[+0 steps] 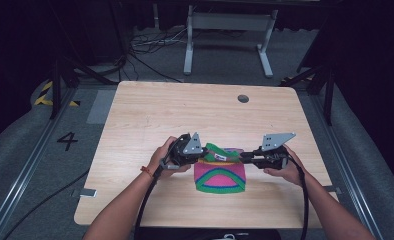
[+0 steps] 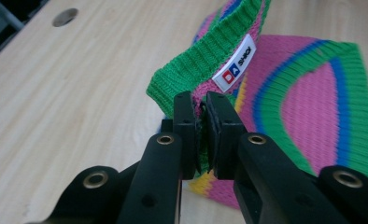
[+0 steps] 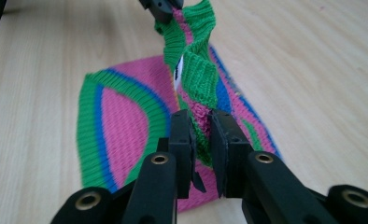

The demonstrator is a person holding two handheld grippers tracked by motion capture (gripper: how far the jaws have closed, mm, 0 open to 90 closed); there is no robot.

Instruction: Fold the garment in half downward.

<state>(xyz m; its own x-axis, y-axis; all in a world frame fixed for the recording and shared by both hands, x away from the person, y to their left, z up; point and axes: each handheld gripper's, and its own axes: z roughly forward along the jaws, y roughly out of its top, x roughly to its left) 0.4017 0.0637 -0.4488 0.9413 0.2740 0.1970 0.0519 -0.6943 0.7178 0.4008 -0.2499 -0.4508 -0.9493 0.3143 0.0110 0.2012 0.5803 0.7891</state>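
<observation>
since both pairs of jaws already pinch the same green ribbed edge of the knit (image 1: 220, 175), what matters for the coming move is how that edge runs between us: it stretches crosswise over the surface (image 1: 150, 110), from the left gripper (image 1: 201, 151) at one end to the right gripper (image 1: 241, 157) at the other, lifted a little and twisted, while the rest of the cloth lies flat below and toward the person. in the left gripper view our jaws are pressed together on the cloth just under the ribbed band, beside a small white label (image 2: 235, 64), and the knit (image 2: 313, 102) spreads away to the right of them. in the right gripper view our jaws are closed on a pink and green fold of the knit (image 3: 126, 126), and the lifted band climbs away from them in a twist toward the other gripper (image 3: 161, 7) at the top. neither hand is nearer, as we judge it; each holds its own corner, so any pull apart or fold forward would act along that crosswise line. the piece itself is a small ribbed knit in bright pink with nested arches of green and blue and a touch of yellow, edged in green, soft enough to sag between the two holds. it sits near the front middle of the surface, well apart from the round hole (image 1: 243, 98) at the far side.
</observation>
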